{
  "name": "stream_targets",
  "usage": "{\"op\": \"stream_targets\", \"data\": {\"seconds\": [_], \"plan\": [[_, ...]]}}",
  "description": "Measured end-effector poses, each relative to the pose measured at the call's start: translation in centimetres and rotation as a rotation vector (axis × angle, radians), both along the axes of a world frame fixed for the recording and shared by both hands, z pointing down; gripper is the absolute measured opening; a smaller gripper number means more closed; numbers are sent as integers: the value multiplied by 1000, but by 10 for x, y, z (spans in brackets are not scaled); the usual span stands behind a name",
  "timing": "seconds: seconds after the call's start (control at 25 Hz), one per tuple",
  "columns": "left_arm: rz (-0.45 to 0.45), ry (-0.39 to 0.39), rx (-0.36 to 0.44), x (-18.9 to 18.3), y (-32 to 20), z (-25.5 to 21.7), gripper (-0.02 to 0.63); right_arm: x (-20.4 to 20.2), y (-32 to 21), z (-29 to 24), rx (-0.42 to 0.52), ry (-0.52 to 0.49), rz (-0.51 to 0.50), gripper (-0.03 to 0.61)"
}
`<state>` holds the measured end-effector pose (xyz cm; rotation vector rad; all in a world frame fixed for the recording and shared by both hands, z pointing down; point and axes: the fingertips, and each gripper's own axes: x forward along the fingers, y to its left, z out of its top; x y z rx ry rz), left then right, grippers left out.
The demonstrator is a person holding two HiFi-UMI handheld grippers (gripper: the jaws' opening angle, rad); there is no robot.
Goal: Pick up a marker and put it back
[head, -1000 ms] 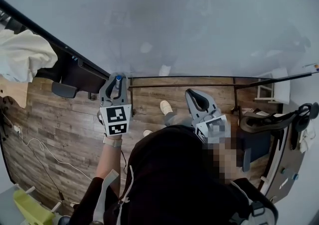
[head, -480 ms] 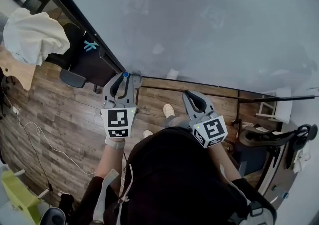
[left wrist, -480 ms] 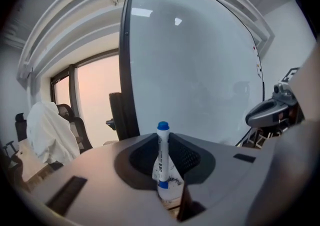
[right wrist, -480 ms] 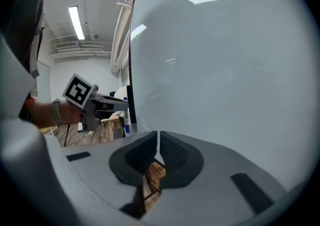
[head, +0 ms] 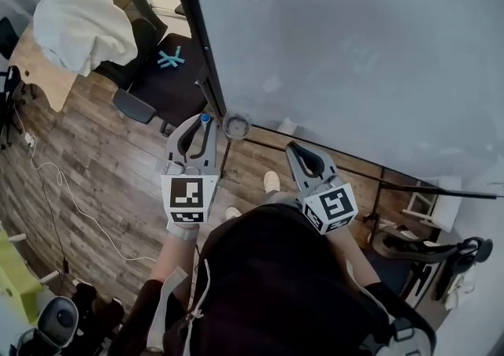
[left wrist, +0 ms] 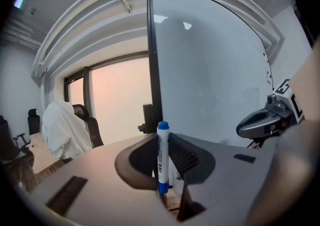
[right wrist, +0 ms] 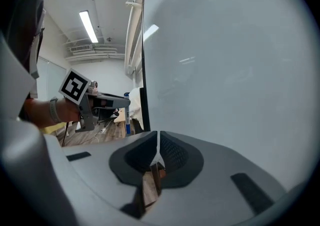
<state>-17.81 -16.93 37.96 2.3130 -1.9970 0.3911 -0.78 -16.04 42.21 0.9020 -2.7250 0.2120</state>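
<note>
A white marker with a blue cap (left wrist: pixel 163 156) stands upright between the fingers of my left gripper (left wrist: pixel 167 170), which is shut on its barrel. In the head view the left gripper (head: pixel 200 127) is held up by the lower left corner of the whiteboard (head: pixel 354 55), and the marker's blue cap (head: pixel 205 118) shows at its tips. My right gripper (head: pixel 304 154) hangs beside it to the right, in front of the board's bottom edge. Its jaws meet with nothing between them (right wrist: pixel 158 156). From the right gripper view the left gripper (right wrist: pixel 102 103) and the marker (right wrist: pixel 127 119) appear at the left.
The board's dark frame (head: pixel 206 79) runs down its left side, with a round grey object (head: pixel 236 124) at the bottom corner. A chair draped with a white cloth (head: pixel 83 27) and a wooden table (head: pixel 38 72) stand at the left. A cable (head: pixel 87 220) lies on the wooden floor.
The head view has swung, so the board's left edge and the chair now sit further right and lower. Both grippers stay side by side; the left still holds the marker.
</note>
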Motion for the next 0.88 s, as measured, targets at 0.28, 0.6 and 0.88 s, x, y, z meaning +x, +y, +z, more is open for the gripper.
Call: {"op": "stream_targets", "data": {"seconds": [0.28,0.6,0.88], "plan": [[-122,2,-12,-39,30,0,69,-43,4,-8,3,0,-135,28],[-269,-10,-18,-78,80,5,69,-90,25,-12,8,-2,-300,28],[-370,-9,-18,-98,131,12,69,-124,52,-12,9,-10,-434,28]]}}
